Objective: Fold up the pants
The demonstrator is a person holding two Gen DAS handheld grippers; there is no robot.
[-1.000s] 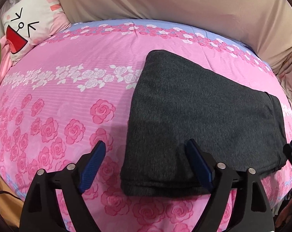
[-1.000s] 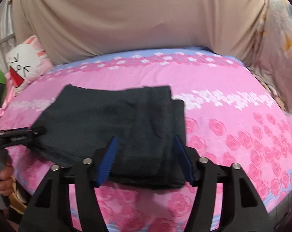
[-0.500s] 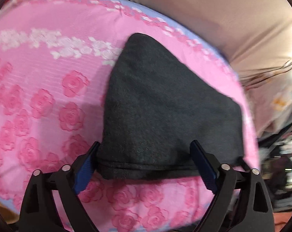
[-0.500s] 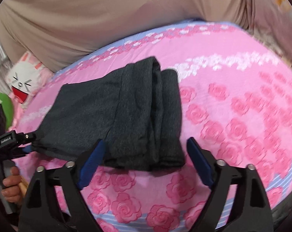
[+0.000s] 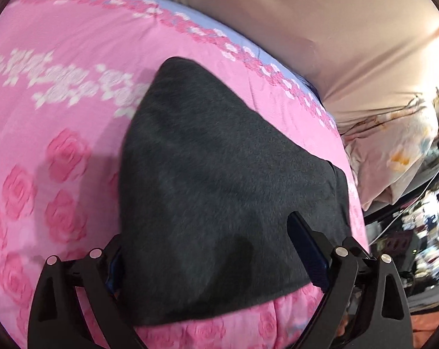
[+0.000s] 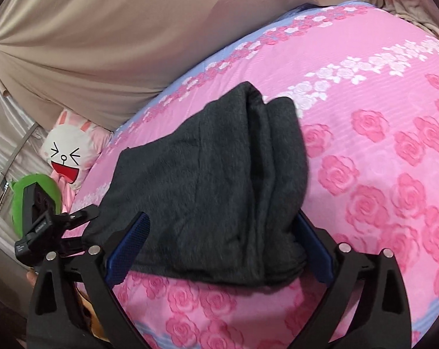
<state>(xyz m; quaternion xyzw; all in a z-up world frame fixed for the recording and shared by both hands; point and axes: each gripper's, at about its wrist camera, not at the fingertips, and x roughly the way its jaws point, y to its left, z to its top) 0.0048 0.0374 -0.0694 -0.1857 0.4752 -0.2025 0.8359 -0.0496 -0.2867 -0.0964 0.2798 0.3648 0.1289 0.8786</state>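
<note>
The folded dark grey pants (image 6: 213, 180) lie on the pink rose-print bedspread (image 6: 379, 151), near its front edge, with the stacked fold layers visible at the right end. The right gripper (image 6: 219, 250) has just been opening and now stands wide, its blue pads either side of the pants' near right end without pressing on it. The left gripper (image 5: 216, 258) stands wide over the near left end, the cloth between its jaws and not clamped; a rabbit cushion (image 6: 66, 154) lies far left
</note>
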